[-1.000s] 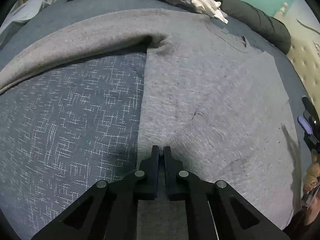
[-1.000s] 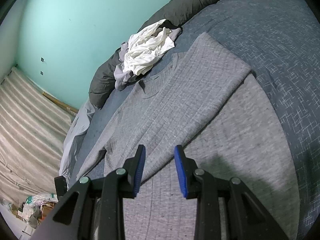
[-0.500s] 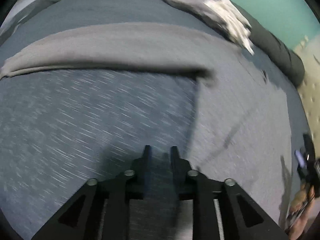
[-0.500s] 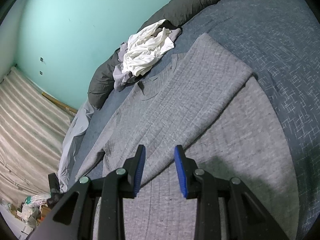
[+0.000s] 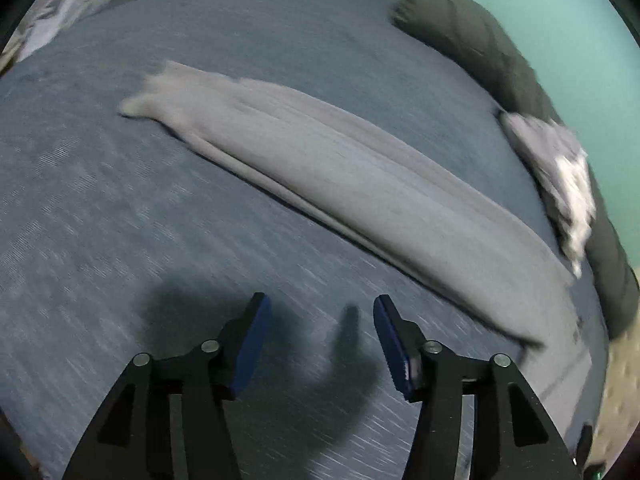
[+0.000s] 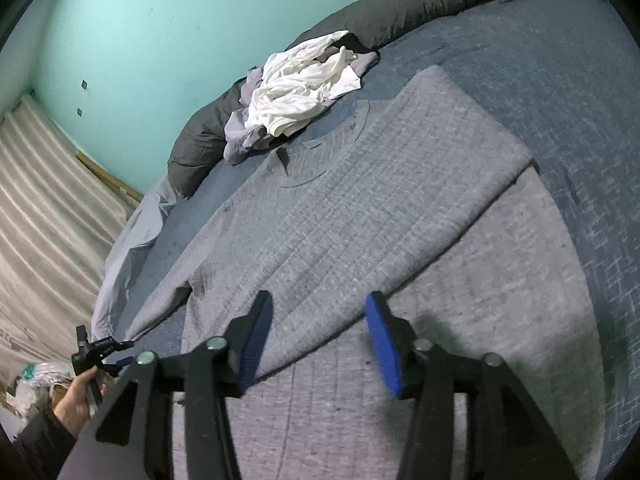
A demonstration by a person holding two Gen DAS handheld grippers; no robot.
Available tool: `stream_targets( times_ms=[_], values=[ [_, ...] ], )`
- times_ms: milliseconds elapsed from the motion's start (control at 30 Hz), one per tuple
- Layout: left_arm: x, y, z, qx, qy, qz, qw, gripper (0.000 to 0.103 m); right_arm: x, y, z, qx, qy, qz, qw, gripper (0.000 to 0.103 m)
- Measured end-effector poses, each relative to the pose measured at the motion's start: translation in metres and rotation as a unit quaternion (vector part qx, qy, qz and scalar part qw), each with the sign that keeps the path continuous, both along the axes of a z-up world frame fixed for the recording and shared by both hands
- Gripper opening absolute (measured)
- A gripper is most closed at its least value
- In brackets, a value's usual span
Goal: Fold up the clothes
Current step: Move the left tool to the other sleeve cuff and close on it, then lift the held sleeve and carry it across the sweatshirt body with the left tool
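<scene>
We are holding two grippers, left gripper (image 5: pixel 318 320) and right gripper (image 6: pixel 318 320), both spread, over one gray sweater (image 6: pixel 360 208).

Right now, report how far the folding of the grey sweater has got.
Done: the grey knit sweater has its right sleeve folded across the body. In hand: nothing; left gripper and right gripper are open. Left: the outstretched left sleeve, then the body.

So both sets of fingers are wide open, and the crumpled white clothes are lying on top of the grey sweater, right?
Not quite. In the right wrist view the white clothes lie beyond the grey sweater, on the bed by the dark duvet. Both grippers, left and right, are open.
</scene>
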State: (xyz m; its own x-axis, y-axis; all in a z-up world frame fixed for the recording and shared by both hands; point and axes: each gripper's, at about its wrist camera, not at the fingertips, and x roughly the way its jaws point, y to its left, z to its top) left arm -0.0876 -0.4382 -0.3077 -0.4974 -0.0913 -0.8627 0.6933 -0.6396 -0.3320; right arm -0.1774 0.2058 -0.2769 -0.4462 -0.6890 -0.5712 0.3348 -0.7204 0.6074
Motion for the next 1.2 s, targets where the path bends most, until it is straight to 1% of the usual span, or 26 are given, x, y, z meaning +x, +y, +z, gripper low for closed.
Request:
stream_targets(
  times_ms=[67,100,133,167,200,267,367,400,500,567,700,733,800,867,900,933,967,1000,1033,1067,1200],
  values=[
    [0.004,-0.021,0.000,-0.007,-0.004,0.014,0.9999,0.060,0.000,0.001,0.001,0.006,0.003,-0.002,1.000,0.059],
    [0.004,-0.029,0.000,-0.007,-0.001,0.021,0.9998,0.061,0.000,0.001,0.002,0.009,0.004,-0.003,1.000,0.059],
    [0.005,-0.038,-0.001,-0.006,0.003,0.027,0.9996,0.067,-0.001,0.002,0.003,0.011,0.006,-0.005,1.000,0.059],
    [0.005,-0.046,-0.002,-0.005,0.007,0.034,0.9994,0.075,0.000,0.003,0.003,0.010,0.009,-0.010,1.000,0.059],
    [0.006,-0.054,-0.003,-0.005,0.010,0.041,0.9991,0.077,0.001,0.004,0.003,0.009,0.012,-0.015,1.000,0.059],
    [0.009,-0.070,-0.005,0.004,0.025,0.065,0.9975,0.077,0.002,0.004,0.004,0.007,0.018,-0.022,1.000,0.059],
    [0.015,-0.092,-0.009,0.027,0.046,0.096,0.9939,0.077,0.002,0.003,0.001,0.009,0.021,-0.024,0.999,0.059],
    [0.013,-0.095,-0.009,0.029,0.053,0.101,0.9930,0.077,0.001,0.001,0.001,0.010,0.020,-0.024,0.999,0.059],
    [0.004,-0.101,-0.008,0.027,0.058,0.104,0.9924,0.077,0.001,0.001,0.000,0.010,0.019,-0.023,1.000,0.059],
    [-0.001,-0.104,-0.011,0.028,0.055,0.104,0.9927,0.077,0.002,0.000,0.001,0.010,0.021,-0.023,0.999,0.059],
    [-0.007,-0.115,-0.006,0.008,0.055,0.099,0.9935,0.077,0.003,0.000,0.002,0.009,0.025,-0.023,0.999,0.059],
    [-0.004,-0.121,-0.005,0.005,0.055,0.098,0.9937,0.075,0.003,0.000,0.002,0.008,0.025,-0.023,0.999,0.059],
    [-0.002,-0.123,-0.003,0.001,0.053,0.095,0.9941,0.062,0.003,0.001,0.003,0.005,0.027,-0.022,0.999,0.059],
    [-0.004,-0.125,-0.001,-0.005,0.050,0.090,0.9947,0.043,0.004,0.001,0.005,0.004,0.030,-0.022,0.999,0.059],
    [-0.006,-0.126,0.001,-0.007,0.050,0.086,0.9950,0.037,0.004,0.001,0.005,0.004,0.030,-0.022,0.999,0.059],
    [-0.009,-0.127,0.002,-0.009,0.051,0.081,0.9953,0.028,0.003,0.001,0.004,0.003,0.029,-0.021,0.999,0.059],
    [-0.013,-0.127,0.003,-0.013,0.051,0.079,0.9955,0.023,0.003,0.001,0.004,0.003,0.028,-0.021,0.999,0.059],
    [-0.013,-0.126,0.005,-0.015,0.050,0.075,0.9958,0.020,0.003,0.001,0.003,0.002,0.026,-0.021,0.999,0.059],
    [-0.014,-0.124,0.008,-0.018,0.052,0.070,0.9960,0.016,0.003,0.001,0.003,0.002,0.026,-0.020,0.999,0.059],
    [-0.015,-0.122,0.011,-0.022,0.053,0.065,0.9962,0.015,0.003,0.001,0.003,0.001,0.026,-0.020,0.999,0.059],
    [-0.018,-0.112,0.038,-0.038,0.072,0.049,0.9954,0.013,0.004,0.003,0.004,0.000,0.025,-0.019,1.000,0.059]
  ],
)
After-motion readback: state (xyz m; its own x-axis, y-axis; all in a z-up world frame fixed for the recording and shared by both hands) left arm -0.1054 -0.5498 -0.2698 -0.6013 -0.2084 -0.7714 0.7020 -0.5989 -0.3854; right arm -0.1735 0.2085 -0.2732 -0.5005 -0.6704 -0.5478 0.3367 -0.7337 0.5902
